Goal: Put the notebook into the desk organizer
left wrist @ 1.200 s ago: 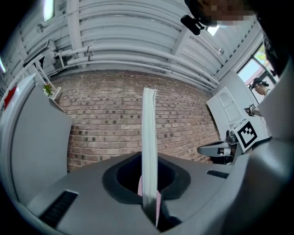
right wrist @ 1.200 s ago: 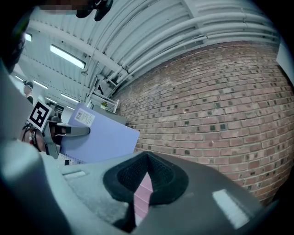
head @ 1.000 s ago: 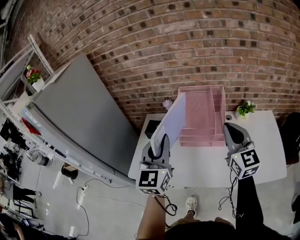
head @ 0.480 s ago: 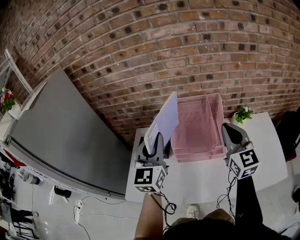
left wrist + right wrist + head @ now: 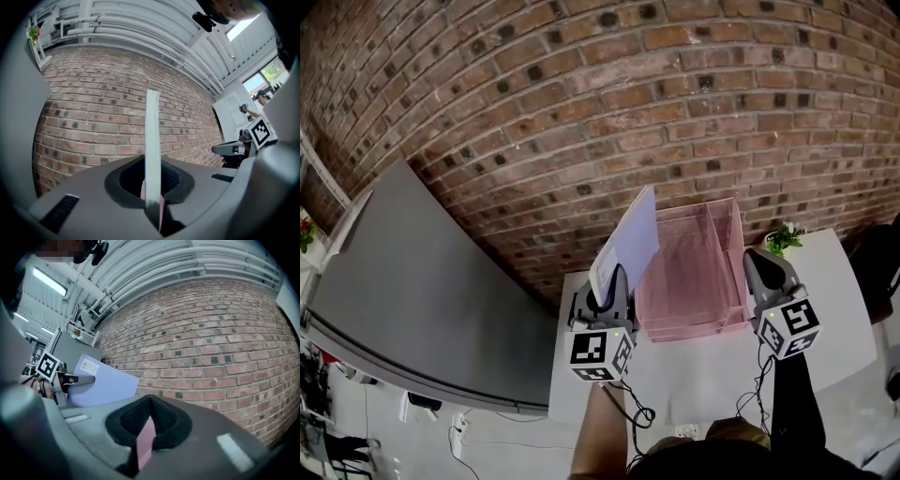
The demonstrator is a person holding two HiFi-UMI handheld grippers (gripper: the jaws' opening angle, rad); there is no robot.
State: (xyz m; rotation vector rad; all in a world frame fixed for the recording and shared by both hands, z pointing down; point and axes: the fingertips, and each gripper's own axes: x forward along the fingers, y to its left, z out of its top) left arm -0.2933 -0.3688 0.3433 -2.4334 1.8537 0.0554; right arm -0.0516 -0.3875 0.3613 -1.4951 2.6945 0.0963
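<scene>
A lavender notebook [image 5: 628,239] stands upright on edge, and my left gripper [image 5: 605,281] is shut on its lower end. In the left gripper view the notebook [image 5: 152,140] shows edge-on, rising from between the closed jaws [image 5: 152,206] against the brick wall. The pink mesh desk organizer [image 5: 694,272] sits on the white table just right of the notebook, its trays open toward me. My right gripper [image 5: 759,258] hangs by the organizer's right side, jaws shut [image 5: 149,401], with nothing seen held. The right gripper view shows the notebook [image 5: 101,380] and the left gripper [image 5: 70,378] at its left.
The white table [image 5: 712,366] stands against a brick wall [image 5: 581,103]. A small potted plant [image 5: 783,237] is on the table right of the organizer. A large grey leaning panel [image 5: 412,300] fills the left side, beside the table's left edge.
The head view has tilted up toward the wall. The notebook, still gripped by the left gripper, has risen slightly beside the organizer. The right gripper keeps its place.
</scene>
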